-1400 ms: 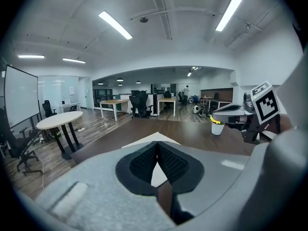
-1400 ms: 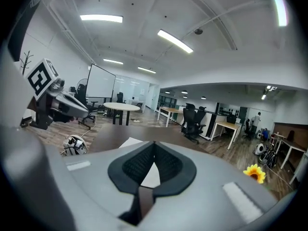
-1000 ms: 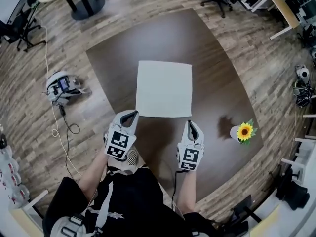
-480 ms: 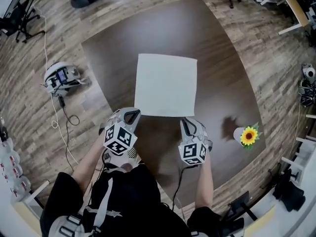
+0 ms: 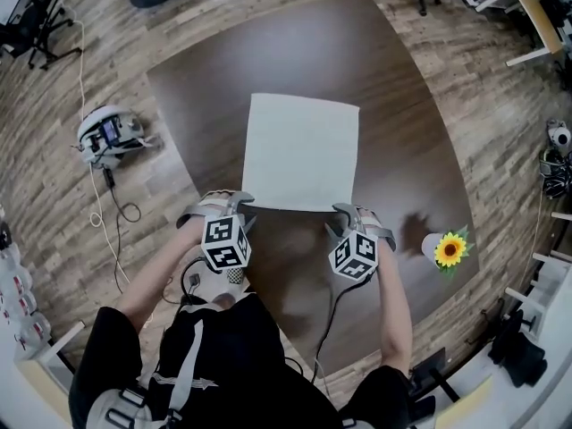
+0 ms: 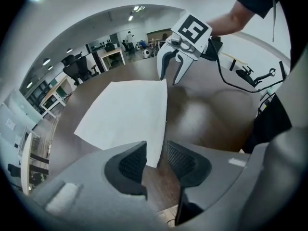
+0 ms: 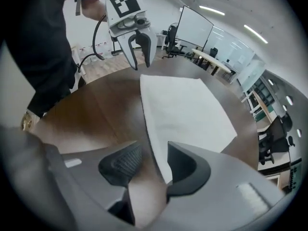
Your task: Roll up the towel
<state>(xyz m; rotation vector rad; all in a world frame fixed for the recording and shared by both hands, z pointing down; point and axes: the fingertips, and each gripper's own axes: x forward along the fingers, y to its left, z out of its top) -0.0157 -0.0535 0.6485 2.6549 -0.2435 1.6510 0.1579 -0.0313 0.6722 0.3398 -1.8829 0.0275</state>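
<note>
Dark brown tabletop (image 5: 295, 52) filled the middle of the head view, with wood-plank floor (image 5: 71, 195) all round it. Closest to the person, both tools were down at the near edge of the white towel (image 5: 302, 153). The left hand-held gripper (image 5: 234, 204) was at the near left corner and the right hand-held gripper (image 5: 350, 214) at the near right one.

Jaws had just been opening on both sides, and they stood released. In the left gripper view the towel's corner sat between the parted jaws, with bare tabletop showing beside the cloth. The right gripper view gave the same picture: the towel's edge ran in between the spread jaws, nothing clamped.

Beyond them the towel lay flat and unrolled, spread square over the middle of the tabletop. Off to the right, near the tabletop's edge and well apart from the towel, stood a sunflower (image 5: 450, 247) in a small white pot. Out on the floor to the left sat a small round device (image 5: 107, 137) with a trailing cable.
</note>
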